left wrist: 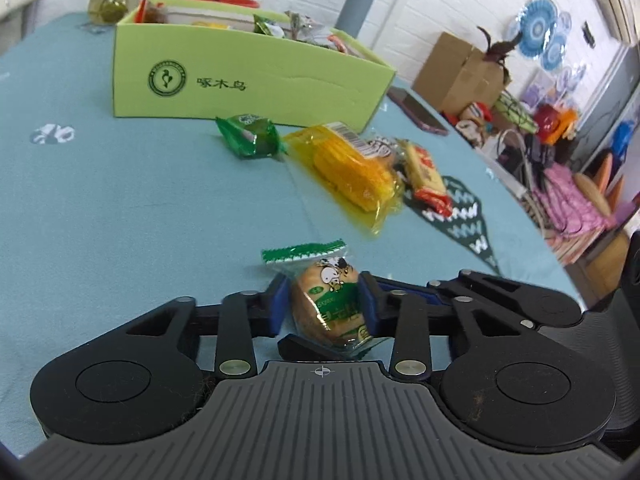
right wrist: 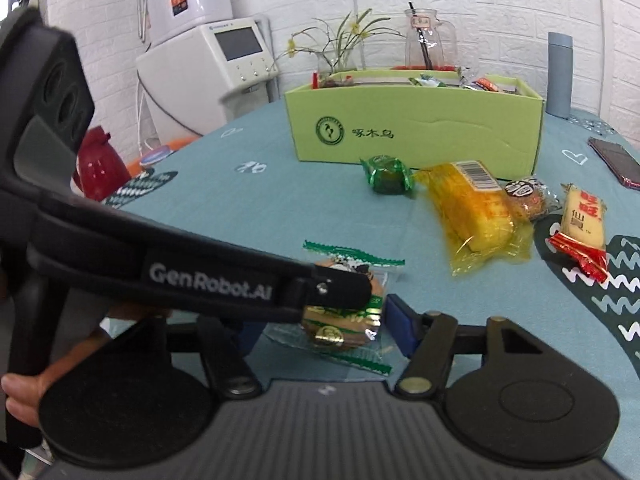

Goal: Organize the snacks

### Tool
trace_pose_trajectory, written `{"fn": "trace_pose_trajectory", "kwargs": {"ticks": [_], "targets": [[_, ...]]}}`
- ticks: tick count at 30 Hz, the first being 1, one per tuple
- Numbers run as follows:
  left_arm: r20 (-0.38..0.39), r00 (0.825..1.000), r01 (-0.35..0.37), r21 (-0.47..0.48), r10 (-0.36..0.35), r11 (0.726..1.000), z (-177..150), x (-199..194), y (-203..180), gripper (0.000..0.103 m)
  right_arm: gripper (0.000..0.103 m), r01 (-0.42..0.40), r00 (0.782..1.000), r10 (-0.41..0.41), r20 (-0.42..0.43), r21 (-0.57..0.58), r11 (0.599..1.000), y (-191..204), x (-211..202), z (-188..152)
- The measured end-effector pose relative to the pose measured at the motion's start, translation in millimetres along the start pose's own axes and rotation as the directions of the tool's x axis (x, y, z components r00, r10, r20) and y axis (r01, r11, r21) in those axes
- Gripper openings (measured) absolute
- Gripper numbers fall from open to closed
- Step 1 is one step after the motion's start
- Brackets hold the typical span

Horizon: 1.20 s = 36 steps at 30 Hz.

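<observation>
My left gripper is shut on a round biscuit in a clear wrapper with green ends. In the right wrist view the same biscuit packet lies between my right gripper's open blue pads, with the left gripper's arm reaching across it. My right gripper is open around the packet. A light green box with several snacks inside stands further back. A green candy packet, a yellow cake packet, a dark round biscuit and a red-and-cream rice cracker lie before the box.
The table has a teal cloth with a dark green patterned patch. A phone, a grey flask, a glass jug and a plant vase stand around the box. A red kettle is at left.
</observation>
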<state>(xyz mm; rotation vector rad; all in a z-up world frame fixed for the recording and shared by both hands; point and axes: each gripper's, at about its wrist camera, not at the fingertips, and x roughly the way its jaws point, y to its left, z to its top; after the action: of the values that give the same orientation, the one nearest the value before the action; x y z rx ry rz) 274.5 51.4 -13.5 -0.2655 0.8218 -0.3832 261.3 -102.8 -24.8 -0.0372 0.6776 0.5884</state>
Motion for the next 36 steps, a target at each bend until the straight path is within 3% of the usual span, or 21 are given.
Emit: {"fn": "trace_pose_trajectory", "kwargs": {"ticks": [7, 15, 20, 21, 23, 25, 27, 28, 30, 36], "targets": [[0.077, 0.997, -0.02, 0.022, 0.019, 1.0, 53, 0, 1, 0.009, 0.062, 0.051, 0.997, -0.045, 0.063, -0.1, 0.994, -4, 21, 54], [0.215, 0.976, -0.025, 0.03, 0.018, 0.999, 170, 3, 34, 0.008, 0.063, 0.07, 0.981, -0.028, 0.192, -0.214, 0.974, -26, 73, 166], [0.218, 0.974, -0.082, 0.057, 0.067, 0.995, 221, 32, 52, 0.008, 0.07, 0.038, 0.986, 0.0, 0.167, -0.221, 0.975, -44, 120, 208], [0.202, 0.977, -0.078, 0.06, 0.064, 0.995, 227, 40, 57, 0.012, 0.077, 0.011, 0.988, 0.021, 0.153, -0.204, 0.979, -49, 127, 210], [0.195, 0.978, -0.088, 0.042, 0.078, 0.995, 236, 53, 66, 0.024, 0.077, -0.029, 0.987, 0.054, 0.151, -0.162, 0.986, -60, 131, 213], [0.22, 0.973, -0.083, 0.023, 0.076, 0.996, 236, 51, 72, 0.032, 0.082, -0.026, 0.983, 0.052, 0.179, -0.143, 0.989, -65, 118, 209], [0.252, 0.967, -0.042, 0.031, 0.033, 0.999, 228, 37, 73, 0.04, 0.093, -0.006, 0.978, 0.037, 0.204, -0.153, 0.988, -66, 98, 198], [0.258, 0.966, -0.032, 0.036, 0.022, 0.999, 221, 30, 71, 0.047, 0.094, 0.011, 0.978, 0.023, 0.207, -0.162, 0.987, -66, 88, 190], [0.257, 0.966, -0.028, 0.043, 0.016, 0.999, 206, 19, 68, 0.05, 0.095, 0.021, 0.983, 0.013, 0.185, -0.179, 0.984, -63, 74, 169], [0.077, 0.997, -0.023, 0.109, 0.015, 0.994, 153, 26, 60, 0.046, 0.094, -0.051, 0.998, 0.054, 0.008, -0.229, 0.972, -44, 88, 120]]}}
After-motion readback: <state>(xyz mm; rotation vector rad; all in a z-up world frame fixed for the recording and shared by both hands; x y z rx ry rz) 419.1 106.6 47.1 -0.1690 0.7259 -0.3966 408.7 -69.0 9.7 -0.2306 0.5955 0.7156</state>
